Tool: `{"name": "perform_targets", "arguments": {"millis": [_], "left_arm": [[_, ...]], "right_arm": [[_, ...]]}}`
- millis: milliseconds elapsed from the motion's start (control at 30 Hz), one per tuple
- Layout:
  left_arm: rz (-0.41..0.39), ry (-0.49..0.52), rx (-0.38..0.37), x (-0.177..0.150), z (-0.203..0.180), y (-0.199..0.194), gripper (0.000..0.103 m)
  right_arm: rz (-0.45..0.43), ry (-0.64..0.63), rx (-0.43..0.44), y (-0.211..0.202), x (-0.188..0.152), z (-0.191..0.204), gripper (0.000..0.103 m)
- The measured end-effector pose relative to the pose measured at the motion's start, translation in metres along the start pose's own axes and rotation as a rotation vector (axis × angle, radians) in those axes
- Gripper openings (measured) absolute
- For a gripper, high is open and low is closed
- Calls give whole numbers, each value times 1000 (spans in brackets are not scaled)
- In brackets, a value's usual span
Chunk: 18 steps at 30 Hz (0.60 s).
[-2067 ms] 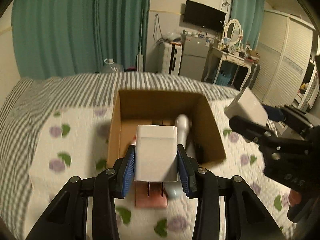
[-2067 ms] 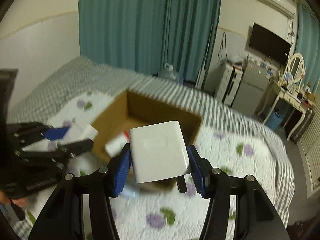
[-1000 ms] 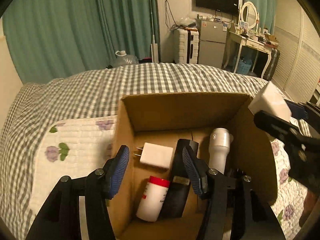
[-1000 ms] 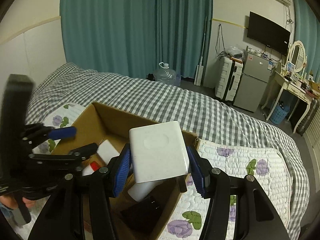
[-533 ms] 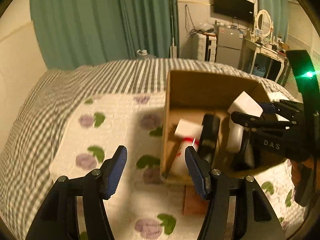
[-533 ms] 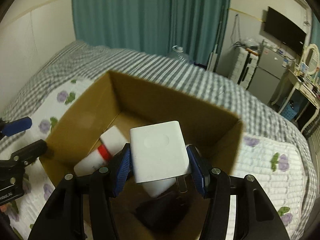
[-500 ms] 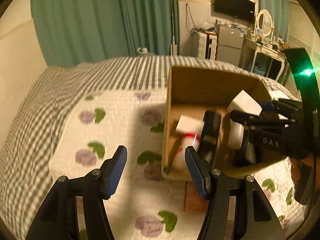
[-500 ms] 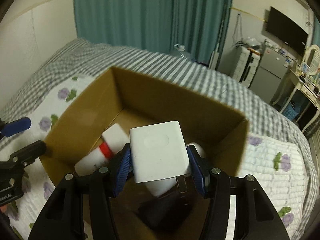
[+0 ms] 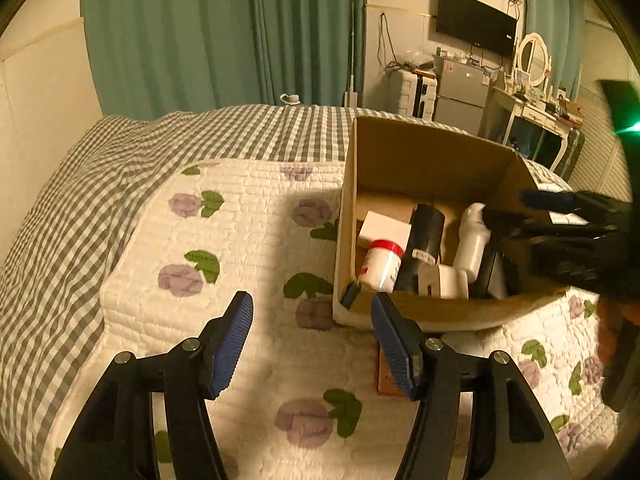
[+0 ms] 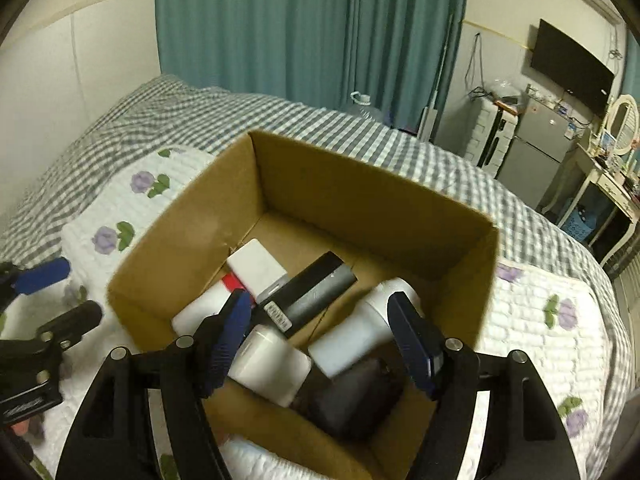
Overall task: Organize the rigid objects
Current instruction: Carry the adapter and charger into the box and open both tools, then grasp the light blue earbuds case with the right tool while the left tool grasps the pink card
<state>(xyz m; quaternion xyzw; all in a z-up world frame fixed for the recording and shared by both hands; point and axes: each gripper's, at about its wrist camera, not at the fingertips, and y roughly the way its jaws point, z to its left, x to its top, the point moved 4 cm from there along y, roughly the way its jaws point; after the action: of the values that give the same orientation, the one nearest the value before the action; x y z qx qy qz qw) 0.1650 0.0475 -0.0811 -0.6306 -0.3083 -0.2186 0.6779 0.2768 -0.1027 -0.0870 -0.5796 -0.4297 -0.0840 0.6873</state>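
Note:
A brown cardboard box (image 10: pixel 344 184) (image 9: pixel 400 152) stands on the bed. It holds two white chargers (image 10: pixel 272 364) (image 10: pixel 256 266), a white bottle with a red cap (image 9: pixel 378 266), a black cylinder (image 10: pixel 312 292), a white torch-like tube (image 10: pixel 364 328) and a dark object (image 10: pixel 352 396). My right gripper (image 10: pixel 320 338) is open and empty just above the box. It shows at the right in the left wrist view (image 9: pixel 532 210). My left gripper (image 9: pixel 312 340) is open and empty over the quilt, left of the box.
A white quilt with purple flowers (image 9: pixel 240 240) covers a grey checked bedspread (image 9: pixel 80 184). A pink-brown flat item (image 9: pixel 386 376) pokes out under the box's near edge. Teal curtains, a fridge, a dresser and a wall TV stand beyond the bed.
My right gripper has opened and let the white charger drop into the box. My left gripper, empty after releasing its charger earlier, has pulled back to the left of the box.

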Motion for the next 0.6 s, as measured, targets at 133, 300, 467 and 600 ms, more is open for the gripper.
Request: {"name": "perform_targets", "arguments": {"millis": [133,300,467,600], "left_arm": [[7,3,-2,-13,2,-7,64],[22,28,4,-35,-2,-7,64],[63,69,17,-53,-10,10,64],[83,89,30,-62,-14,24,64]], "right_arm": [[-64,28,-16,-43,-8,-1,71],[-132,52,-104,-79,-40,1,71],[-48,66,-104,-62,-81,8,71],[12,90,-36,-37,-100,18,71]]}}
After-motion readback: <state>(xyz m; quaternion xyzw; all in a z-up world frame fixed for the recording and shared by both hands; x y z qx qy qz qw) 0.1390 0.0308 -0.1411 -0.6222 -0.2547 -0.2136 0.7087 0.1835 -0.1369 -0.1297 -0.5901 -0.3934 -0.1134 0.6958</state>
